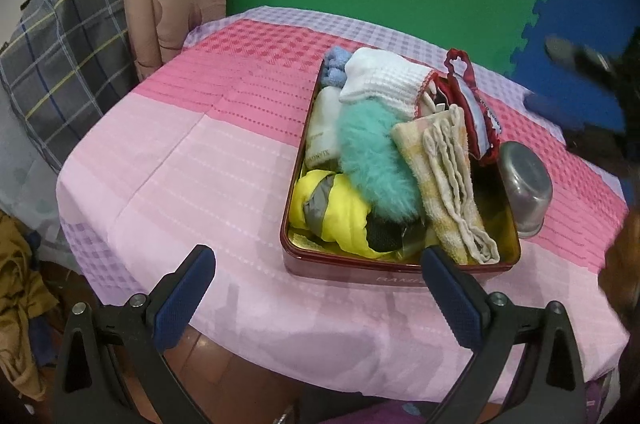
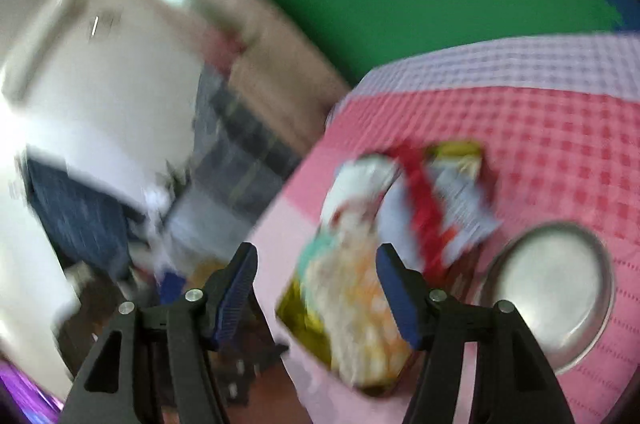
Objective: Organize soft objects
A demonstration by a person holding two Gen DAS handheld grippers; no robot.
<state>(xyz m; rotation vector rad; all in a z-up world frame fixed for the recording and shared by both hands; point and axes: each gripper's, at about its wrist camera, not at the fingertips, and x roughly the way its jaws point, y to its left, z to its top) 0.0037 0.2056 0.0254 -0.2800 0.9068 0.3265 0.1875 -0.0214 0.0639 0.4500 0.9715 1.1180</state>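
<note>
Soft things fill the tin (image 1: pixel 400 268), which sits on the right half of the pink cloth (image 1: pixel 192 152).

From the left wrist I see the blue cloth (image 1: pixel 334 66) at the tin's far left corner, the white sock (image 1: pixel 380 76) lying across the far end, a white pack (image 1: pixel 326 128) along the left wall, the teal fluff (image 1: pixel 372 156) in the middle, the yellow jacket (image 1: pixel 328 208) at the near left corner, and the folded towel (image 1: pixel 448 184) along the right side. A red-trimmed pouch (image 1: pixel 476 104) stands tilted at the far right wall, sticking up above the rim. A steel bowl (image 1: pixel 524 184) lies overturned just right of the tin, on the cloth. My left gripper (image 1: pixel 316 292) hangs near the tin's near edge, jaws apart and empty.

From the right wrist the picture is badly smeared. I make out the tin (image 2: pixel 304 320), the towel (image 2: pixel 360 304), the pouch (image 2: pixel 432 208) and the bowl (image 2: pixel 552 296) to its right. My right gripper (image 2: pixel 316 292) hovers over the tin's near end, jaws apart, nothing between them.

I judge the sorting nearly done: I see no soft item loose on the cloth. What may be left is tucking the pouch down.
</note>
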